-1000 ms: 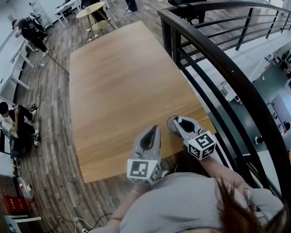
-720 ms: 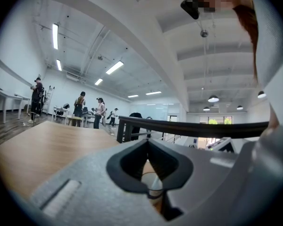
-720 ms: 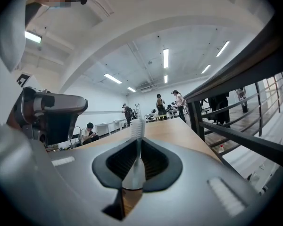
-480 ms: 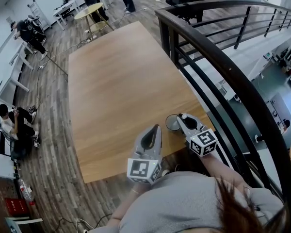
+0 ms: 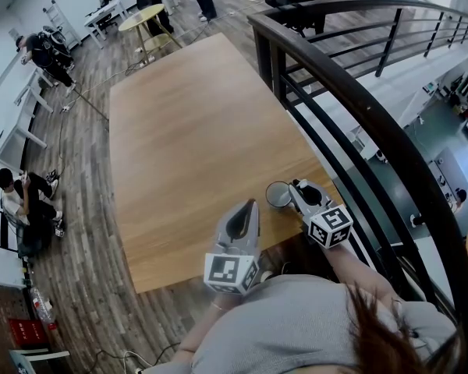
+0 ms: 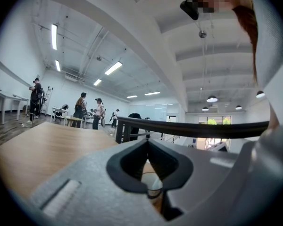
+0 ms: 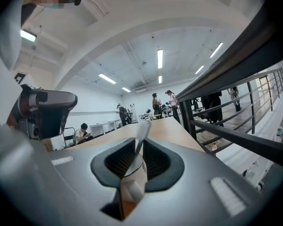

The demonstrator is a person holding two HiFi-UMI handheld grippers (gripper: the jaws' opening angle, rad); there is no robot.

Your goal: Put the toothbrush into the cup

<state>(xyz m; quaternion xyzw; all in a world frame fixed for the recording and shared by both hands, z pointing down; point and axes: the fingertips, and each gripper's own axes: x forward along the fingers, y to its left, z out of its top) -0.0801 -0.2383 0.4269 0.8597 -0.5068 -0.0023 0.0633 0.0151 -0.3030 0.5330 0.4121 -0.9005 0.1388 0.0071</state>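
Observation:
A clear cup (image 5: pixel 278 195) stands near the table's right front corner. My right gripper (image 5: pixel 295 187) sits just right of it, level with its rim. In the right gripper view a white toothbrush (image 7: pixel 142 126) leans upright between the jaws of my right gripper (image 7: pixel 136 142), bristles up, its lower end down inside the cup (image 7: pixel 137 166). The jaws are opening and the pads stand a little off the handle. My left gripper (image 5: pixel 250 203) hovers over the front edge, left of the cup, shut and empty. The cup (image 6: pixel 153 182) shows beyond the left gripper (image 6: pixel 147 142).
The wooden table (image 5: pixel 195 131) stretches away ahead. A black railing (image 5: pixel 335 92) runs close along its right side, with a drop beyond. People and desks stand far off at the left and back.
My right gripper has drawn back slightly to the right and down, baring more of the cup's rim. The left gripper has not moved.

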